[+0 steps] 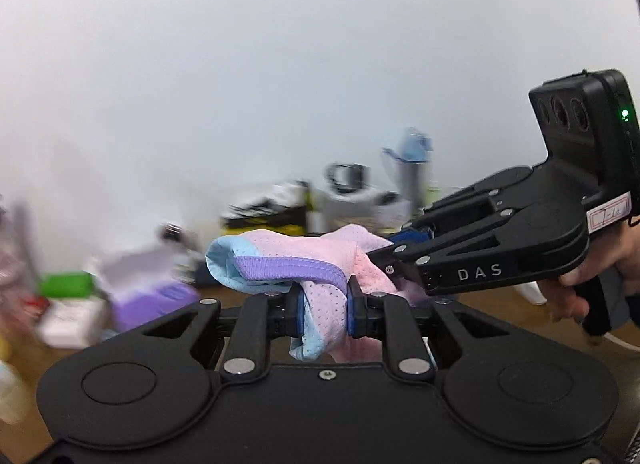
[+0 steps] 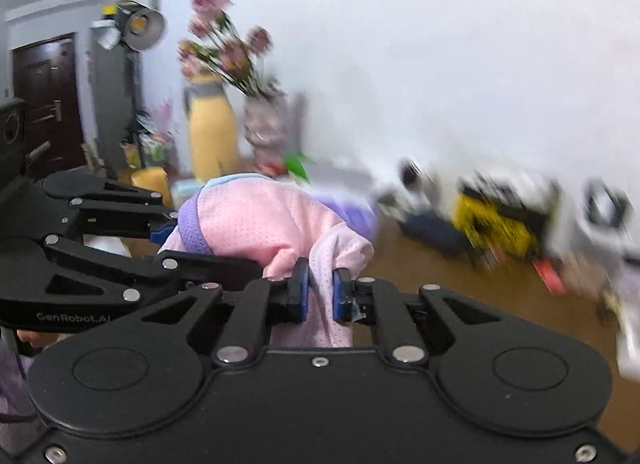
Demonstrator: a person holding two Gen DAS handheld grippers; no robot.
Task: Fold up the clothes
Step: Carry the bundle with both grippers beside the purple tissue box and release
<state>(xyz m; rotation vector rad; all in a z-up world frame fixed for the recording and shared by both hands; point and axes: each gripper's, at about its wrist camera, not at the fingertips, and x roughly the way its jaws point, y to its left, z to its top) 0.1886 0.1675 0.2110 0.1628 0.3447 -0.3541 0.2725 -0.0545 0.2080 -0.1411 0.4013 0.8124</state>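
Observation:
A small mesh garment, pink with a light blue panel and a purple band, hangs in the air between both grippers. My left gripper is shut on its bunched fabric just below the purple band. My right gripper comes in from the right and pinches the pink edge of the same garment. In the right wrist view the garment drapes over the right gripper, which is shut on a pink fold; the left gripper holds the purple-banded side at the left.
Behind is a white wall. A wooden tabletop carries blurred clutter: a yellow and black item, a purple box, a green item. A vase of pink flowers and a yellow container stand far left. A hand grips the right handle.

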